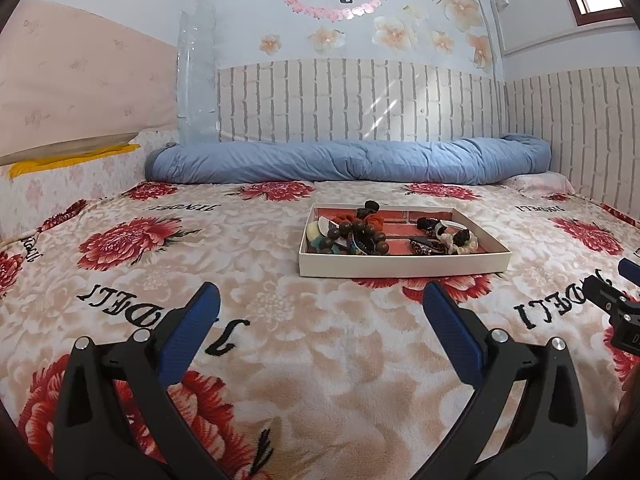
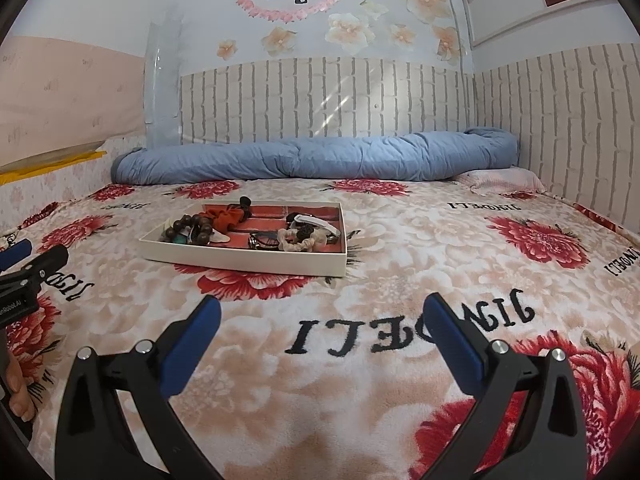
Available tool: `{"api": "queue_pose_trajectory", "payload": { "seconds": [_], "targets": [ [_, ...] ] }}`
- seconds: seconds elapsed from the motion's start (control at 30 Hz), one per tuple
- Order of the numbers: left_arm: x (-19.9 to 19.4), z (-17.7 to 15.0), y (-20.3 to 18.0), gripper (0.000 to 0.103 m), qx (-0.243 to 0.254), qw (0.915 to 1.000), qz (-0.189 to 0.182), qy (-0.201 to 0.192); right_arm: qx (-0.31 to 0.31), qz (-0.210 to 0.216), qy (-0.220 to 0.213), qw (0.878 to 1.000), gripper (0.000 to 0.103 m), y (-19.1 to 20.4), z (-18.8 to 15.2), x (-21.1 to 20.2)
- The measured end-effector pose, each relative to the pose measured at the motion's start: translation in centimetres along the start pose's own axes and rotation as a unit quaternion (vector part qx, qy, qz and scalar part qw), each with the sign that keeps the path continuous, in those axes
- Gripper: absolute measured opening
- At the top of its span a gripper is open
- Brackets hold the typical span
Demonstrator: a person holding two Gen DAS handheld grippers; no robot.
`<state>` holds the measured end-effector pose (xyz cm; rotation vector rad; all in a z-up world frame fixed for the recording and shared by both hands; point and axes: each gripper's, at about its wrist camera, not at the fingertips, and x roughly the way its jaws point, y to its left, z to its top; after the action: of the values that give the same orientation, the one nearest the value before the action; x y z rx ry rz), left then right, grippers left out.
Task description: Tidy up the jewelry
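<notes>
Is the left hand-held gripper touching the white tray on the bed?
Apart. In the left wrist view, the open left hand-held gripper stops short of the tray, with bare blanket showing between them.

left gripper (image 1: pixel 320 300) spread wide — tray (image 1: pixel 404 268) ahead

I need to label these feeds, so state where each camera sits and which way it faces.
Left wrist: on the left gripper, facing the tray ahead-right; right gripper at right edge.
Right wrist: on the right gripper, facing the tray ahead-left; left gripper and a hand at left edge.
Shared: tray, floral blanket, blue rolled quilt.
</notes>
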<state>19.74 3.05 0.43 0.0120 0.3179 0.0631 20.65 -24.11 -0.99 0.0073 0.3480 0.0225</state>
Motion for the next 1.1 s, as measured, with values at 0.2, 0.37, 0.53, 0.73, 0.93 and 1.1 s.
{"api": "queue_pose_trajectory", "payload": {
  "seconds": [0.2, 0.37, 0.53, 0.73, 0.93, 1.1],
  "targets": [
    [-0.06, 0.05, -0.03, 0.098, 0.002, 1.0000, -0.001, -0.004, 0.000, 0.000, -0.001, 1.000, 0.099, 0.05, 0.03, -0.06],
    [-0.08, 0.02, -0.02, 0.098, 0.001, 1.0000, -0.001, -0.003, 0.001, 0.001, -0.004, 1.000, 0.099, 0.06, 0.10, -0.18],
    [-0.15, 0.02, -0.08, 0.098, 0.002, 1.0000, 0.000, -0.005, 0.001, 0.001, -0.005, 1.000, 0.099, 0.05, 0.15, -0.22],
    [-0.27, -0.01, -0.13, 0.098, 0.005, 1.0000, 0.001, -0.008, 0.000, 0.000, -0.008, 1.000, 0.099, 0.04, 0.32, -0.29],
    [-0.25, -0.02, -0.12, 0.098, 0.004, 1.0000, 0.000, -0.007, 0.000, 0.001, -0.008, 1.000, 0.099, 0.06, 0.29, -0.30],
    [-0.25, -0.02, -0.12, 0.098, 0.005, 1.0000, 0.001, -0.007, 0.000, 0.000, -0.008, 1.000, 0.099, 0.04, 0.25, -0.31]
  ]
}}
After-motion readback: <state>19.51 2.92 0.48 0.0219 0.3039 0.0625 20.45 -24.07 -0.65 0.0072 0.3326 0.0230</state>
